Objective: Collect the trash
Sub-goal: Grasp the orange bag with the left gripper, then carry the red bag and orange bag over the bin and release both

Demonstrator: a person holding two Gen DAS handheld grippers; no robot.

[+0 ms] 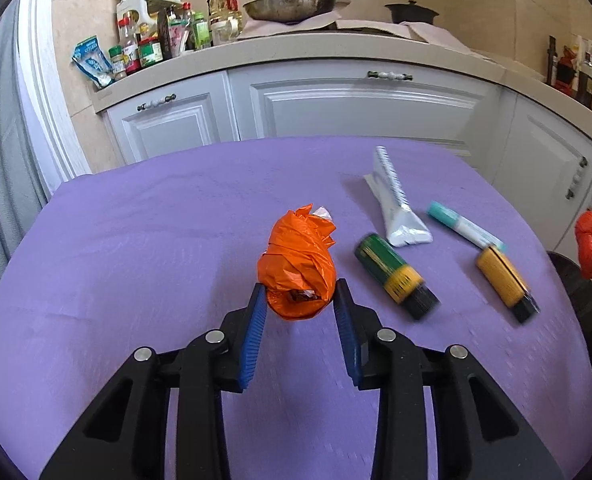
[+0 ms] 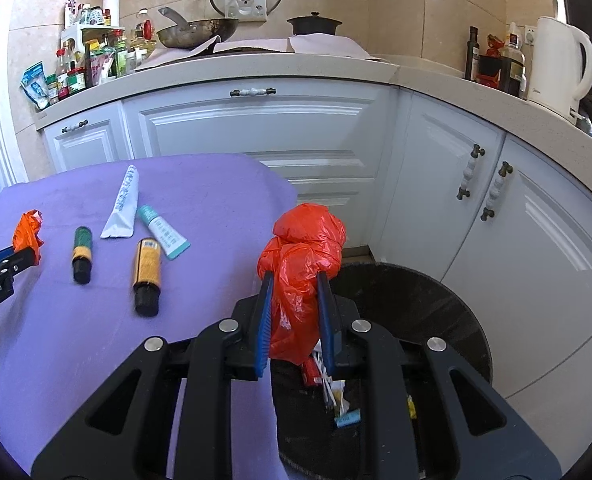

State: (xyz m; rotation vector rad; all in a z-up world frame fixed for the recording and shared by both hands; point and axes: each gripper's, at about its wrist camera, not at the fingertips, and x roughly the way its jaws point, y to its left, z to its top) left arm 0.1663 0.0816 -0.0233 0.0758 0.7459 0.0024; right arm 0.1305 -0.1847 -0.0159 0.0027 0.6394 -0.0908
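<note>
Left gripper (image 1: 299,294) clamped on crumpled orange plastic wad (image 1: 296,264), blue pads (image 1: 256,328) pressing both sides of its lower end — jaws narrowed to the wad's width. Wad held over purple tablecloth (image 1: 136,240); whether it touches the cloth, cannot tell.

To the right on the cloth, in order: green-and-yellow bottle (image 1: 394,274) with black cap, lying on its side; white squeezed tube (image 1: 396,204) behind it, tip pointing away; teal-and-white tube (image 1: 464,226); yellow bottle (image 1: 502,280) with black cap, just beside the teal tube's near end. All four lying flat, apart from the wad.

Right gripper (image 2: 295,280) closed tight on red plastic bag (image 2: 304,264), jaws nearly together, bag bulging above the fingertips and hanging below them. Held past the table's right edge, above black round bin (image 2: 448,308) standing on the floor by white cabinets (image 2: 256,128). Wrappers and small packets (image 2: 336,396) visible inside the bin.

Same red bag seen at far right edge of the left wrist view — beyond the table.
</note>
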